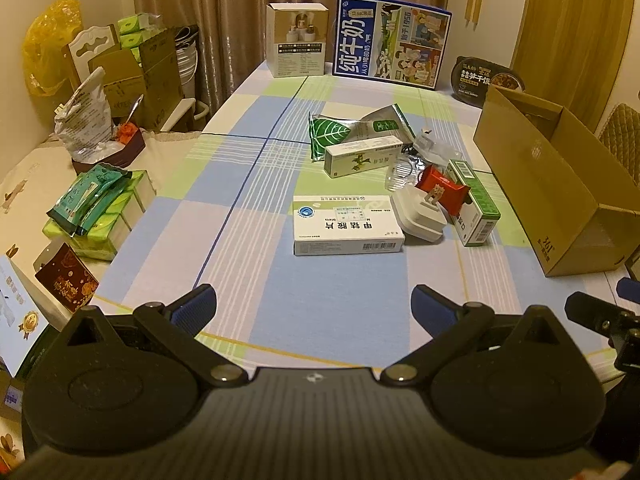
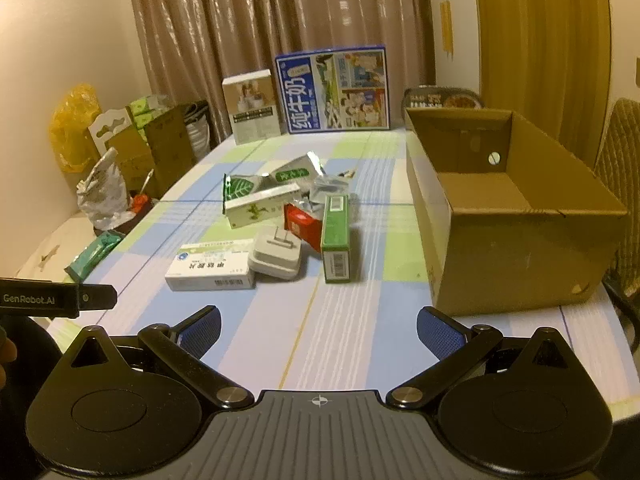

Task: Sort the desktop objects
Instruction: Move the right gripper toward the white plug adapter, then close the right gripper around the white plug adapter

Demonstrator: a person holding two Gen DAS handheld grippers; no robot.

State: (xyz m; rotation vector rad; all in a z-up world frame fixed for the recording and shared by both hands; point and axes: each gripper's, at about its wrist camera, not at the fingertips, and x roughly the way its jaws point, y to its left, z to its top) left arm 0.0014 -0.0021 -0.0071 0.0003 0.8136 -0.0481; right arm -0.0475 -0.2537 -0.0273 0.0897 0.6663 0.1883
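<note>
A pile of small items lies mid-table: a white medicine box [image 1: 347,225] [image 2: 210,266], a white plug adapter [image 1: 419,213] [image 2: 276,257], a red packet [image 1: 442,191] [image 2: 302,222], a green box [image 1: 474,202] [image 2: 336,238], a pale green-printed box [image 1: 363,156] [image 2: 260,209] and a green leaf pouch [image 1: 330,134] [image 2: 240,186]. An open, empty cardboard box [image 1: 536,176] [image 2: 516,208] stands to their right. My left gripper [image 1: 314,306] is open and empty, short of the medicine box. My right gripper [image 2: 319,330] is open and empty, short of the pile.
A blue milk carton case [image 1: 394,40] [image 2: 334,90], a white product box [image 1: 298,40] [image 2: 251,106] and a black meal tray [image 1: 486,78] stand at the table's far edge. Tissue packs [image 1: 100,208], bags and cartons crowd the left side. A chair [image 2: 622,184] is at the right.
</note>
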